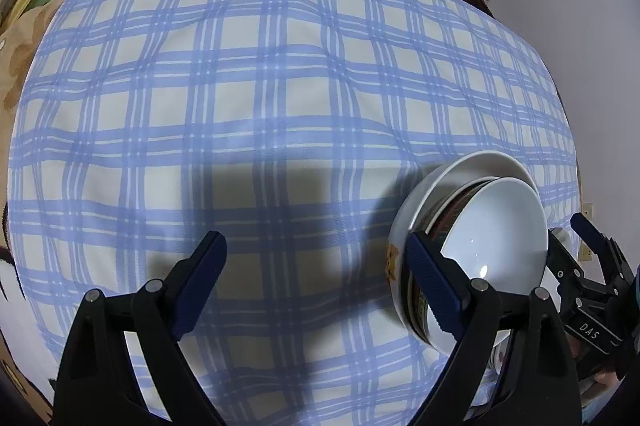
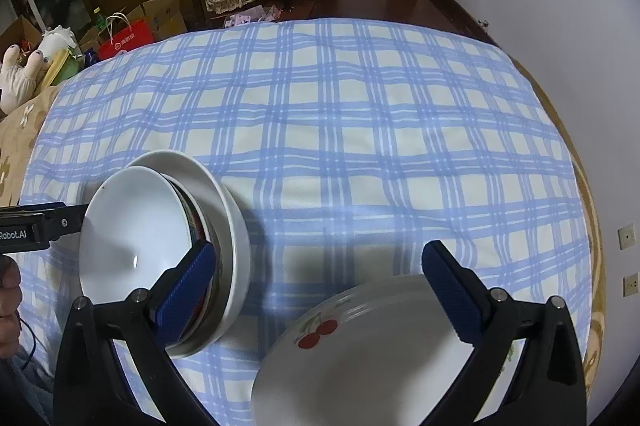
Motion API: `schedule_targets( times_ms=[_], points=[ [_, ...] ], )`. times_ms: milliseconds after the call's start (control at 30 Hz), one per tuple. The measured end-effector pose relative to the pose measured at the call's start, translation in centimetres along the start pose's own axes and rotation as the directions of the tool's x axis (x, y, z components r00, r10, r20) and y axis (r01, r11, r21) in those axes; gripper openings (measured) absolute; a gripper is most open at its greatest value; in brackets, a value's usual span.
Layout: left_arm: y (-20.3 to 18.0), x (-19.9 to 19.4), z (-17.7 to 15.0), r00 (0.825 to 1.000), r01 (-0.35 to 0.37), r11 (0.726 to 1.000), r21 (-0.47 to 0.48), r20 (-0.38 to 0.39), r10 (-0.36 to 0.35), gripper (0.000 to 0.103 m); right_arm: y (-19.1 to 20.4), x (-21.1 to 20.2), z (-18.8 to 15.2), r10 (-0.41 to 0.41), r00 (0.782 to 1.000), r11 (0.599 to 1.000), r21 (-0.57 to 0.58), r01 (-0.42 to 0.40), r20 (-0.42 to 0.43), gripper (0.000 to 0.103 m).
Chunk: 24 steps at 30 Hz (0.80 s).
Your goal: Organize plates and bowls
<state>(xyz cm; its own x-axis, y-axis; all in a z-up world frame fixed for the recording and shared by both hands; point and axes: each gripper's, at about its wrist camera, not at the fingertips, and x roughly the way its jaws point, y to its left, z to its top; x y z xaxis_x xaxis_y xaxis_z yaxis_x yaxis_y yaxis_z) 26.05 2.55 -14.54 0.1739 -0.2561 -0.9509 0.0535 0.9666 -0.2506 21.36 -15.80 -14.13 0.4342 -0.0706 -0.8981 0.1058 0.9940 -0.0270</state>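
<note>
My left gripper [image 1: 316,274] stood wide apart, its black arms ending in ribbed blue pads, and it held nothing; the right-hand pad lay in front of the rim of the bowl stack [image 1: 468,242], though I could not tell whether it touched. That stack sat on the blue-and-cream checked cloth [image 1: 256,106], a soft fabric with gentle wrinkles, spread over the desk. On top was a smooth, glossy white bowl [image 1: 496,230], round and shallow, catching small glints of light; under it nested a bowl with a dark striped outside, and beneath that a wider white one with a small yellow cartoon figure on its wall. The whole stack leaned in the fisheye view. My right gripper [image 2: 320,266] was likewise spread wide and empty, its left pad near the same bowl stack [image 2: 168,250] and its right pad above the cherry plate [image 2: 360,358], a flat glazed white plate printed with two red cherries and green leaves near the rim. The plate lay just beside the stack, close to me, apart from it by a strip of cloth. From the right wrist I saw the left gripper's black arm reaching in behind the stack. Past the cloth's far edge, well apart, stood a red paper bag [image 2: 128,38] with white handles, cardboard boxes and dark wooden furniture.
</note>
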Motion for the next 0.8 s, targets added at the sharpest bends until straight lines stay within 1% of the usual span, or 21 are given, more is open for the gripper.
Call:
schedule_targets(
  times_ms=[133,233,300,367,567,733,800],
  points=[
    [0.5,0.0,0.0,1.0,0.018,1.0,-0.017,-0.01,-0.018,0.09,-0.6,0.1,-0.2,0.023,1.0,0.999,0.024,-0.023,0.002,0.103],
    [0.1,-0.3,-0.2,1.0,-0.02,1.0,0.013,0.008,0.02,0.09,-0.7,0.1,-0.2,0.013,1.0,1.0,0.016,-0.013,0.01,0.103],
    [-0.3,-0.4,-0.2,0.999,-0.048,0.998,0.029,0.02,0.047,0.09,-0.4,-0.1,-0.3,-0.015,1.0,1.0,0.0,0.016,0.023,0.103],
    [-0.6,-0.4,-0.2,0.998,-0.057,0.998,0.037,0.024,0.056,0.09,-0.1,-0.2,-0.3,-0.042,0.999,0.999,-0.019,0.043,0.033,0.103],
    [-0.7,-0.3,-0.2,0.998,-0.062,0.998,0.03,0.019,0.061,0.091,0.1,-0.2,-0.3,-0.028,0.999,1.0,-0.003,0.028,0.026,0.103],
    [-1.3,-0.8,-0.5,0.991,-0.129,0.99,0.064,0.041,0.127,0.09,-0.3,0.0,-0.3,-0.016,1.0,1.0,0.007,0.016,0.003,0.103],
    [-1.3,-0.8,-0.3,0.993,-0.118,0.991,0.056,0.034,0.116,0.09,-0.4,0.1,-0.3,-0.005,1.0,1.0,0.019,0.005,-0.005,0.103]
  ],
)
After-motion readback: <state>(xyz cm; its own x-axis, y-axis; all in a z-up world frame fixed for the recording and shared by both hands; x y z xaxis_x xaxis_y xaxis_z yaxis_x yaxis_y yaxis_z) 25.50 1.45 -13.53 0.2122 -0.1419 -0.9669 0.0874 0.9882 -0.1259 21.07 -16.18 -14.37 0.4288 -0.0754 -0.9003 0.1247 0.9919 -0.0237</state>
